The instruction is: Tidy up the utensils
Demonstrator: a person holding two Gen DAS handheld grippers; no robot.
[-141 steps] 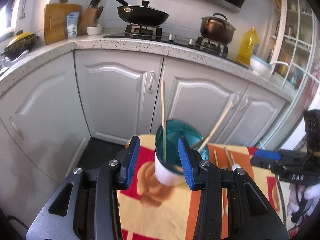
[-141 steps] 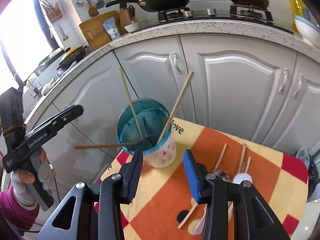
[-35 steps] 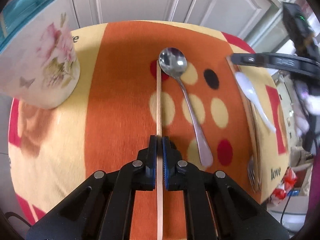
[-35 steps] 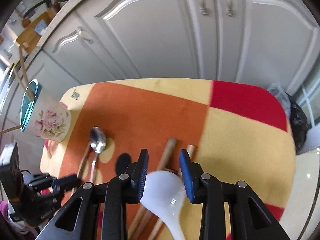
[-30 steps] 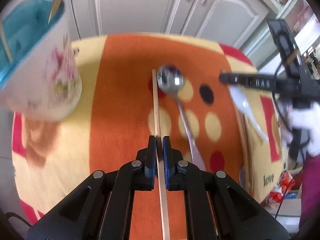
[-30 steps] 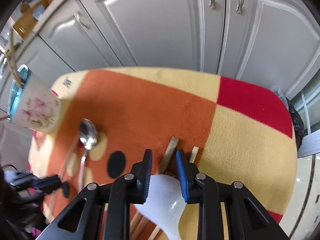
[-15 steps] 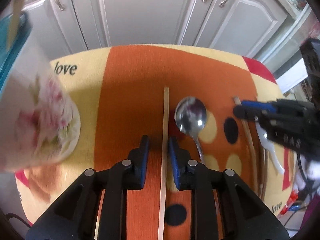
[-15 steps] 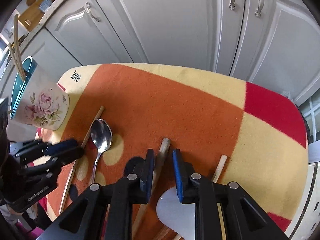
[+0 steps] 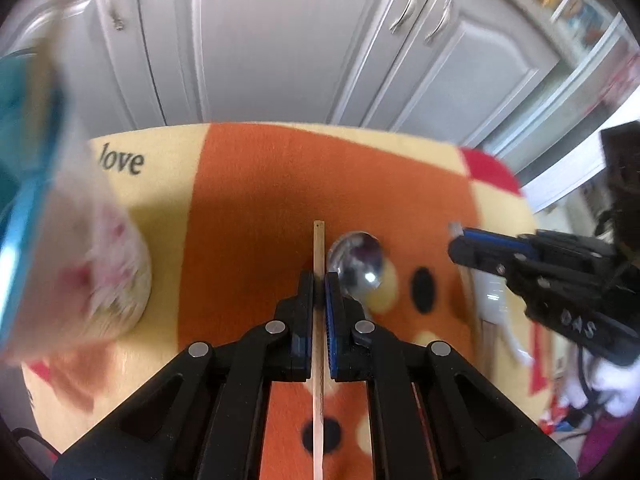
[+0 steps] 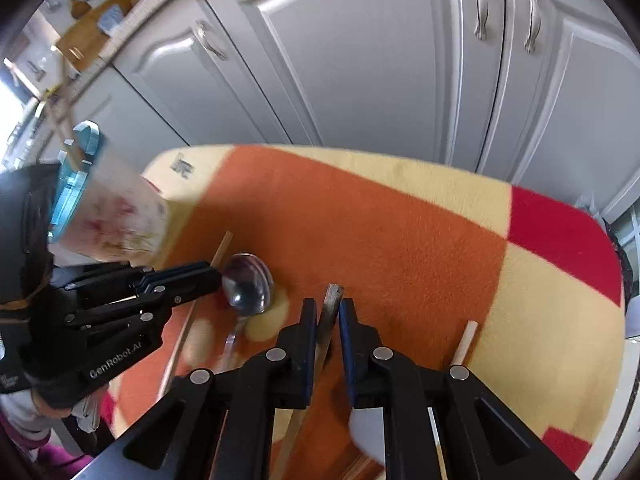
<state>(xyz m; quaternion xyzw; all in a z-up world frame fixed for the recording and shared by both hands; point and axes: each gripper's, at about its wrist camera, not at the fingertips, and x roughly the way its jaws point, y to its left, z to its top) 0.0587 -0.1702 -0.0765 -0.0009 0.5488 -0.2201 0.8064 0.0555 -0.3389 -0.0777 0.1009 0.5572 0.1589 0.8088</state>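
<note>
Left gripper (image 9: 319, 286) clamps chopstick (image 9: 319, 248); cup (image 10: 108, 216) holds chopsticks (image 10: 60, 120)

Your orange, yellow and red cloth (image 10: 420, 240) carries the floral cup (image 10: 116, 216), metal spoon (image 9: 358, 258), chopsticks and white spoon (image 9: 494, 304).

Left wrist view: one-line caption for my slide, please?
Left gripper shut on a wooden chopstick beside the metal spoon on the orange cloth.
</note>
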